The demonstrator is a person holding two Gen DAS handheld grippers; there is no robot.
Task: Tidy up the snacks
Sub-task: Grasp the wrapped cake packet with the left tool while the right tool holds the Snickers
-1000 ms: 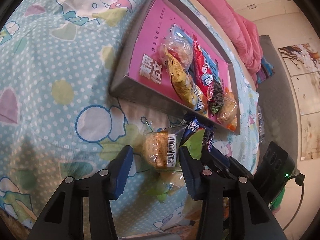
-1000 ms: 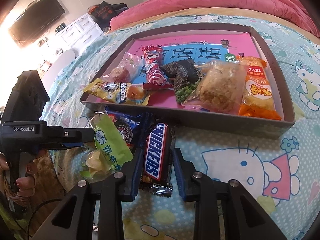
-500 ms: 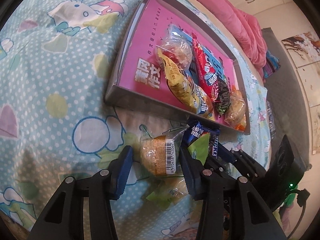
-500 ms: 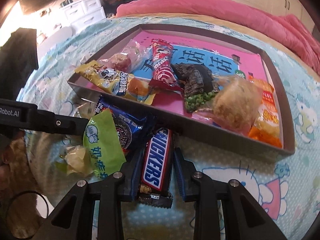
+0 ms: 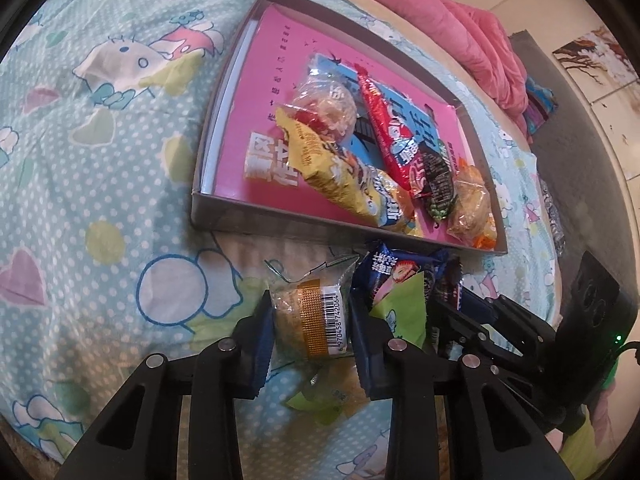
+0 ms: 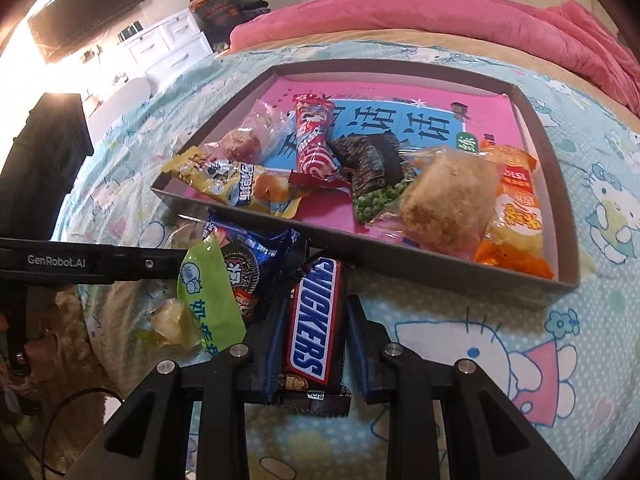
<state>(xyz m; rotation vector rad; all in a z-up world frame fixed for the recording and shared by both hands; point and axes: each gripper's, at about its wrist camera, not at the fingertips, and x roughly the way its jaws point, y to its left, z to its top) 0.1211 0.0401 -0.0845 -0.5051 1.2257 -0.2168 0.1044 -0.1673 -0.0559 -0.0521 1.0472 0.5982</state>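
Crinkled clear film wraps the rice cake (image 5: 310, 322), a pale grainy block banded in gold with a barcode label; it lies on the bedsheet (image 5: 100, 208) just outside the tray's near wall. Left gripper (image 5: 312, 334): jaws closing, blue pads on either flank of the packet, both appearing to press the wrapper. Beside it, a loose heap: blue cookie pack (image 6: 250, 256), lime-green sachet (image 6: 208, 300).

Glossy brown Snickers bar (image 6: 316, 316), long and flat, also on the sheet at the tray's near wall. Right gripper (image 6: 314, 338) clamped on it, pads tight against both long sides.

Grey cardboard tray (image 6: 566, 216) (shallow, pink printed liner) carries the sorted lot along its near side: yellow foil bag (image 6: 224, 184), red tapered pack (image 6: 314, 144), black pea packet (image 6: 374, 176), clear bag of crumbly cake (image 6: 448, 196), orange packet (image 6: 516, 208) in the near right corner. Sheet is turquoise cotton, white dots, cartoon cats.
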